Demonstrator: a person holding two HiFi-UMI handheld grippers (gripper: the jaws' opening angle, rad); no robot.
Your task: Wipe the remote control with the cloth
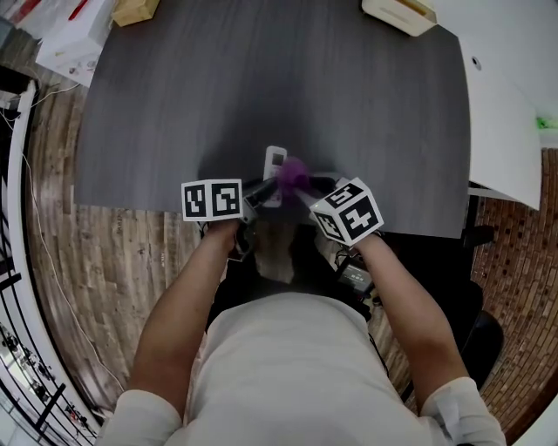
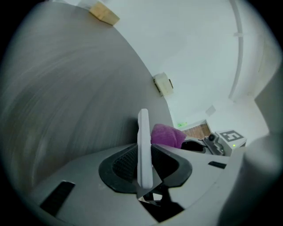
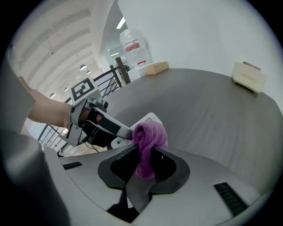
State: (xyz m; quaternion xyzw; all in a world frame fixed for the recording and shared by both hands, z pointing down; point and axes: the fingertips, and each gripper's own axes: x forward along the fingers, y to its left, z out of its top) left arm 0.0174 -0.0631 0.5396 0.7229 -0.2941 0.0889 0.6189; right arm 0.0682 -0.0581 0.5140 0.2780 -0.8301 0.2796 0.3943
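Remote control, white and slim, sits over the near edge of the dark grey table, its long axis pointing to 12 o'clock in the head view; whether it rests on the tabletop or hangs just above it cannot be told. At the left, the left gripper has its jaws closed on the near end of the remote control, which in the left gripper view stands edge-on and upright between the two pads. Just at 3 o'clock of the remote control is the purple cloth, bunched into a wad and touching the remote control's side. The right gripper comes in from 5 o'clock with its jaws pinched on the cloth, a fold of which hangs down between the pads in the right gripper view. The two marker cubes sit close together, left and right of the person's forearms. Farther off on the table, a wooden block lies at 11 o'clock and a cream box at 1 o'clock. A white board borders the table at 2 o'clock.
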